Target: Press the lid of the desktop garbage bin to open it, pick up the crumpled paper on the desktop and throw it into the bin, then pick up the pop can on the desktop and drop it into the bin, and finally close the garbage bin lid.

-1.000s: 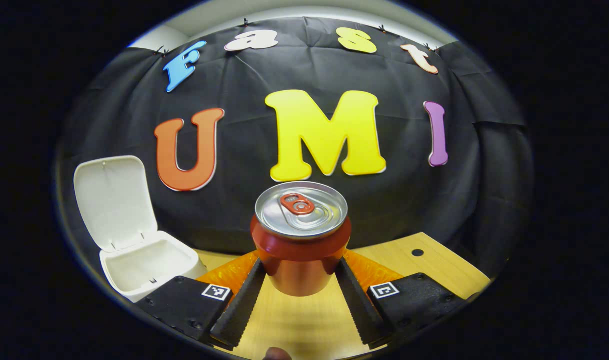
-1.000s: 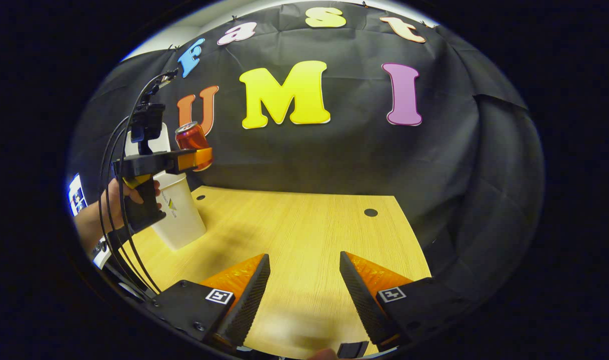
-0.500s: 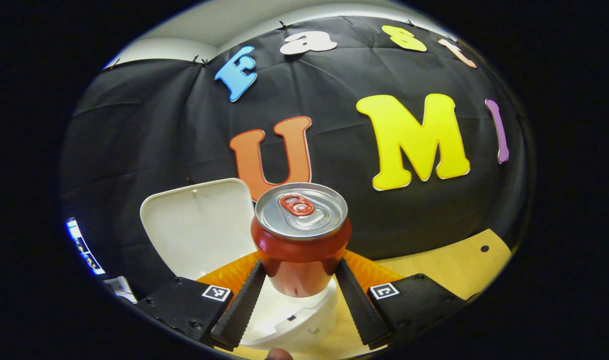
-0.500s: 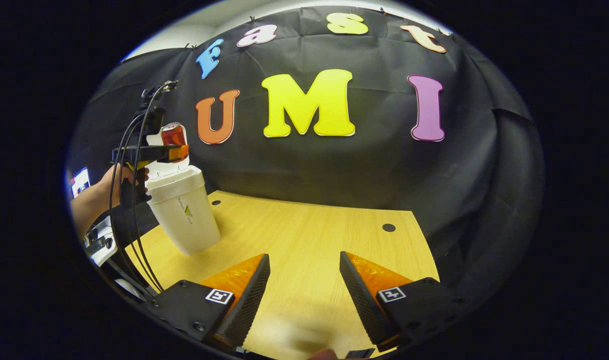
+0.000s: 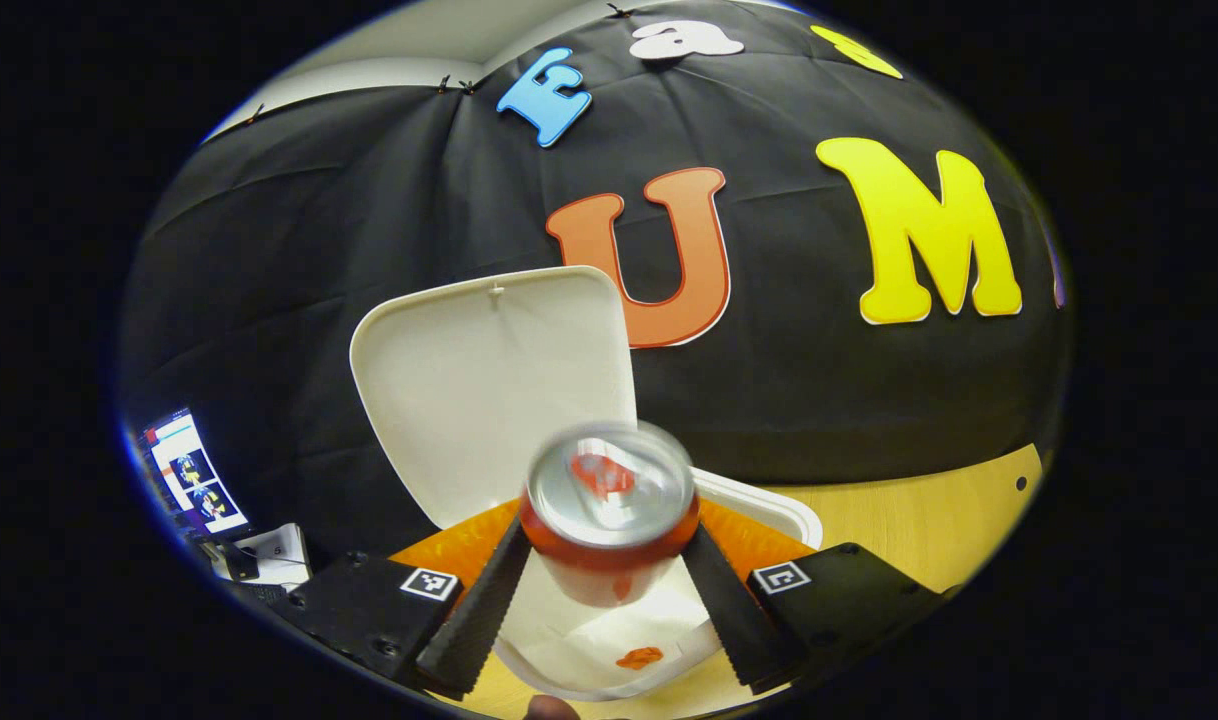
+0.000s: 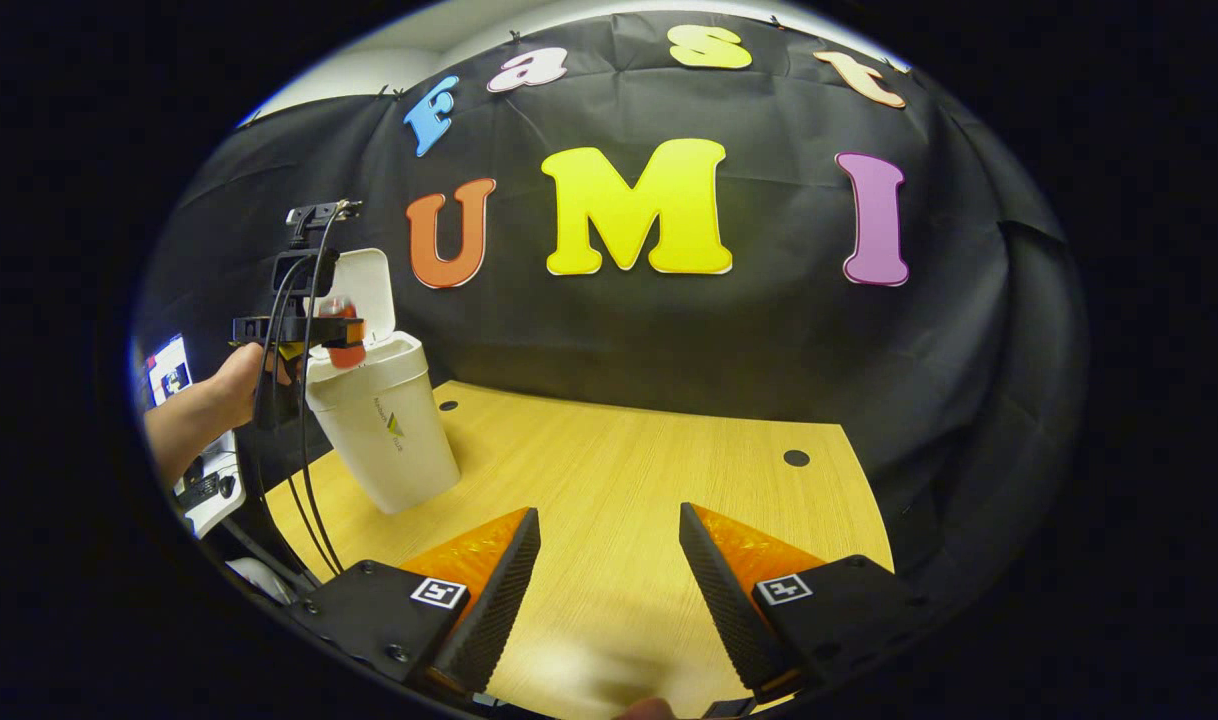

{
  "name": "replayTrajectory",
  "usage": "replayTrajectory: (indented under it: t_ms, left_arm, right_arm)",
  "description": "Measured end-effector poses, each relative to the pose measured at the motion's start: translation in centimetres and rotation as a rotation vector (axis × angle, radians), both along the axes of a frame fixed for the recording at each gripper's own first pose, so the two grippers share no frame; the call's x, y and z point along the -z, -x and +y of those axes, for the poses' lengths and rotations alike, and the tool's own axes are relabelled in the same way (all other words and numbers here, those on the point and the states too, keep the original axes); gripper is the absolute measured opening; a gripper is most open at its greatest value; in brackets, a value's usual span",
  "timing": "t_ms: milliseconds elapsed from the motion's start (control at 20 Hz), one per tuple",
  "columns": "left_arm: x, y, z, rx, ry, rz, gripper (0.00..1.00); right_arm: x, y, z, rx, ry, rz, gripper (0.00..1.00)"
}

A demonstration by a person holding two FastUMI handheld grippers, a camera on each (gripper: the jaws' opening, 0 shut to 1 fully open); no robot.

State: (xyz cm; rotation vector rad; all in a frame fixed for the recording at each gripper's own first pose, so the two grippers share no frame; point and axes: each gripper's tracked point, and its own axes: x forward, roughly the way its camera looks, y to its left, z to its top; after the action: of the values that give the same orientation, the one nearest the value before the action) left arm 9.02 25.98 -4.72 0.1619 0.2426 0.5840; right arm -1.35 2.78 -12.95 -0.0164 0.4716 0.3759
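Since half a second ago the left gripper [image 5: 601, 585] has swung over the bin's mouth, and the pop can [image 5: 609, 520], crisp before, now shows blurred and lower between the fingers. In the left gripper view the can sits at the view's centre, the fingers flanking it at 7 and 5 o'clock; whether they still press on it or have just let go, I cannot tell, though the blur suggests it is dropping. Below it, at 6 o'clock, the open garbage bin [image 5: 769, 505] shows pale crumpled paper [image 5: 609, 640] inside. Beyond, toward 11 o'clock, the lid [image 5: 479, 380] stands upright.

In the right gripper view the right gripper [image 6: 609, 590] hovers over the bare desk [image 6: 619, 450], fingers spread and holding nothing; at 10 o'clock, farther off, a hand [image 6: 234, 375] holds the left gripper above the bin.

Judging by this, the lid is opened, the paper is binned, the can is going in; closing the lid remains.
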Motion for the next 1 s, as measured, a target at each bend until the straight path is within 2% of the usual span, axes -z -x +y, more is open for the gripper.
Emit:
replayTrajectory:
  t_ms: [50,200,400,600,750,850,1000]
  left_arm:
    - [-0.3,0.1,-0.2,0.002,-0.001,-0.006,0.96]
    - [-2.3,0.6,-1.0,-0.013,-0.011,-0.057,0.98]
    - [-6.1,0.6,-1.2,-0.088,-0.027,-0.136,0.98]
    - [-10.5,-0.4,-0.6,-0.134,0.025,-0.213,0.96]
    - [-13.9,-0.9,1.7,-0.2,0.025,-0.249,0.96]
    - [-16.0,-0.5,3.5,-0.281,0.023,-0.273,0.96]
    - [-17.0,-1.0,6.4,-0.379,0.085,-0.28,0.96]
  right_arm:
    - [-0.1,0.1,-0.2,0.003,-0.002,0.0,0.89]
    - [-0.1,0.1,-0.3,0.004,-0.012,0.0,0.89]
    - [0.2,0.7,-0.5,0.003,-0.029,0.018,0.89]
    - [0.0,0.4,-1.5,0.016,-0.042,0.02,0.89]
    - [-0.6,-0.3,-2.4,0.041,-0.057,0.011,0.89]
    - [-0.7,-0.6,-2.8,0.053,-0.071,0.021,0.89]
    - [-0.8,-1.0,-3.0,0.068,-0.079,0.031,0.89]
